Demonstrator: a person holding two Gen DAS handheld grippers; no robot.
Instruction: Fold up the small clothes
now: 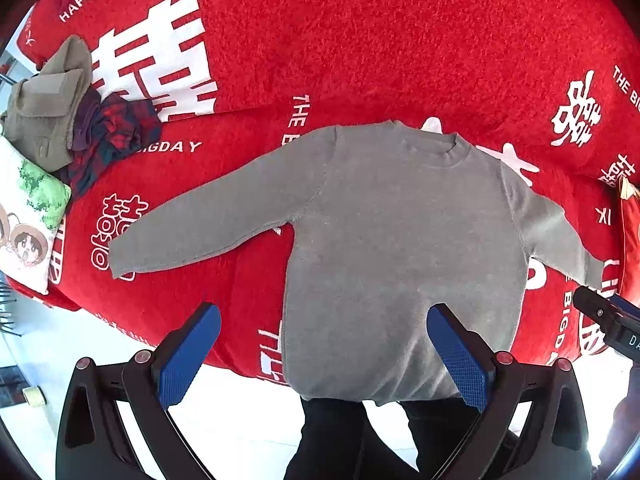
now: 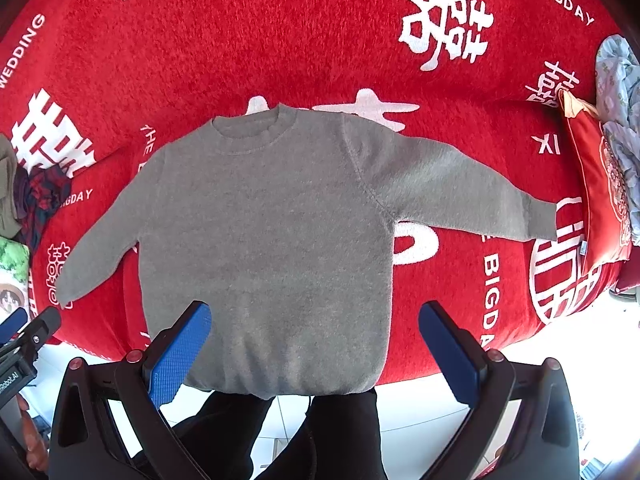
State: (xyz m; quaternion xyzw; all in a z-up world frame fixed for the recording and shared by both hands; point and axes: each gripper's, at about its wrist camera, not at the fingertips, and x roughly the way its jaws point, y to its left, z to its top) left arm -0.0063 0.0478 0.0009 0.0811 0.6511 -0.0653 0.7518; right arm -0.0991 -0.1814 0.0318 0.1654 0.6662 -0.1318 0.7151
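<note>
A small grey sweater (image 1: 400, 240) (image 2: 272, 232) lies flat on a red blanket (image 1: 340, 48) (image 2: 240, 40), neck away from me, both sleeves spread out to the sides, hem at the near edge of the bed. My left gripper (image 1: 324, 320) hovers open above the hem's left part, blue pads (image 1: 188, 356) wide apart, holding nothing. My right gripper (image 2: 316, 316) is open too, above the hem's right part. Each gripper's tip also shows at the edge of the other's view: the right gripper (image 1: 608, 320), the left gripper (image 2: 28, 336).
A heap of clothes (image 1: 76, 120), khaki and red plaid, sits at the left with a cartoon pillow (image 1: 28, 216). A red cushion (image 2: 600, 184) and pale floral cloth (image 2: 620, 92) lie at the right. A person's dark trouser legs (image 2: 312, 432) stand below the hem on white floor.
</note>
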